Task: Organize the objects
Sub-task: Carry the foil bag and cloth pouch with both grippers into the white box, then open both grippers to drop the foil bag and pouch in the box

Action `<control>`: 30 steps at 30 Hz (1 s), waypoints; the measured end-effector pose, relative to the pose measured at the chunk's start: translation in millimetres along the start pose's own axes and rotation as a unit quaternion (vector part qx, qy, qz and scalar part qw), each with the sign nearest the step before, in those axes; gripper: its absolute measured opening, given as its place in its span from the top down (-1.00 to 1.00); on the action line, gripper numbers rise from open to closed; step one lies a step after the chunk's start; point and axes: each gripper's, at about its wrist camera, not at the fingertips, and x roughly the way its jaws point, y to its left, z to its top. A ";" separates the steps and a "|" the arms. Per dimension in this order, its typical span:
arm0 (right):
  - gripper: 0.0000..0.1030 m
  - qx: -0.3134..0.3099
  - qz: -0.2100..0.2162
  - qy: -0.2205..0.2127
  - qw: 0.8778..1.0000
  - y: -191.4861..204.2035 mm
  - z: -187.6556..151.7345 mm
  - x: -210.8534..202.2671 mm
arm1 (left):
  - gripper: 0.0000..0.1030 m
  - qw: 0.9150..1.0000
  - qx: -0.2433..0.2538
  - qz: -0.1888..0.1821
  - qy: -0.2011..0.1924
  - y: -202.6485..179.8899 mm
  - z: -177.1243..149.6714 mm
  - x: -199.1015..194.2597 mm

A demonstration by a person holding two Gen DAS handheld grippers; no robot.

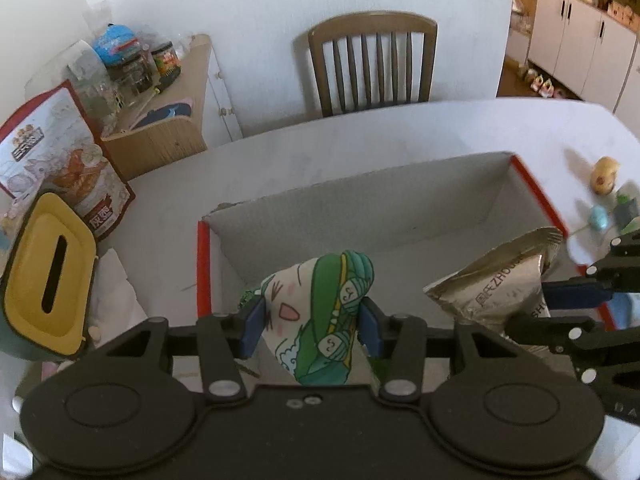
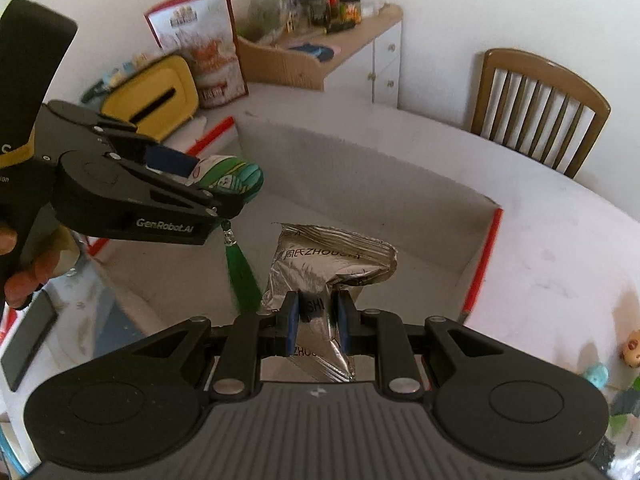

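Observation:
An open cardboard box [image 1: 360,216] with red edges sits on the white table [image 1: 480,128]. My left gripper [image 1: 312,320] is shut on a green-and-white cartoon pouch [image 1: 320,312] held over the box's near side; in the right wrist view the same pouch [image 2: 228,178] shows a green tassel [image 2: 242,280] hanging below. My right gripper [image 2: 316,320] is shut on a silver foil packet [image 2: 328,264] over the box [image 2: 360,168] interior; that packet [image 1: 500,284] appears at the right in the left wrist view.
A yellow-topped tissue holder [image 1: 48,280] and a red-bordered snack bag [image 1: 60,160] stand left of the box. Small toys [image 1: 604,176] lie on the table to the right. A wooden chair [image 1: 372,64] stands behind the table, a cluttered cabinet [image 1: 168,92] at the back left.

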 end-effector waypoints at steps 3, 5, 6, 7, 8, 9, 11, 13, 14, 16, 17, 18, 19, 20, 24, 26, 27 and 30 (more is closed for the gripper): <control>0.63 0.000 -0.009 0.015 1.000 -1.3 6.4 18.3 | 0.07 1.000 0.011 0.007 0.012 -0.4 3.6 17.5; 0.63 0.003 -0.010 0.027 1.000 -3.4 10.6 30.5 | 0.06 1.000 0.019 0.007 0.024 -1.6 6.0 29.4; 0.63 0.003 -0.010 0.033 0.999 -4.3 12.2 35.9 | 0.06 0.999 0.023 0.007 0.029 -2.3 7.0 34.2; 0.63 0.003 -0.012 0.039 0.999 -4.9 13.0 40.6 | 0.06 0.999 0.028 0.007 0.035 -3.2 7.8 39.3; 0.63 0.003 -0.015 0.045 0.999 -6.0 13.3 45.8 | 0.06 0.999 0.033 0.007 0.040 -4.5 8.1 44.1; 0.63 0.006 -0.017 0.051 0.999 -7.9 14.2 50.4 | 0.06 0.998 0.037 0.007 0.044 -6.1 8.5 47.6; 0.63 0.015 -0.016 0.059 0.998 -12.2 15.0 57.0 | 0.06 0.998 0.046 0.004 0.052 -9.4 9.2 54.2; 0.63 0.025 -0.012 0.067 0.997 -15.4 15.5 61.9 | 0.05 0.997 0.054 0.002 0.058 -12.3 10.3 58.3; 0.63 0.025 -0.009 0.069 0.997 -16.2 15.2 63.9 | 0.05 0.996 0.058 0.001 0.062 -14.0 10.7 60.3; 0.63 0.023 -0.010 0.075 0.997 -16.6 14.3 67.4 | 0.04 0.995 0.066 -0.001 0.071 -17.0 11.1 64.0; 0.63 0.023 -0.012 0.078 0.997 -17.0 13.8 68.9 | 0.03 0.995 0.069 -0.001 0.076 -18.4 11.0 65.9; 0.62 0.025 -0.013 0.078 0.997 -18.1 13.1 69.7 | 0.03 0.994 0.071 -0.002 0.079 -19.5 10.9 67.4; 0.62 0.029 -0.011 0.077 0.997 -18.9 14.1 70.7 | 0.02 0.994 0.074 -0.004 0.083 -20.5 10.8 68.9; 0.61 0.033 -0.010 0.078 0.996 -20.6 14.3 70.7 | 0.01 0.993 0.076 -0.004 0.085 -21.4 10.4 70.1; 0.61 0.042 -0.009 0.078 0.996 -22.8 15.6 71.5 | -0.06 0.993 0.074 -0.007 0.092 -22.5 10.7 73.0; 0.61 0.042 -0.012 0.077 0.996 -22.6 15.8 71.0 | -0.06 0.993 0.074 -0.007 0.094 -23.5 10.9 72.8; 0.61 0.043 -0.012 0.077 0.996 -22.2 15.7 70.2 | -0.07 0.993 0.074 -0.008 0.095 -24.3 10.8 72.9; 0.61 0.045 -0.015 0.077 0.996 -19.6 18.9 69.2 | -0.27 0.993 0.075 -0.007 0.092 -24.1 12.0 73.9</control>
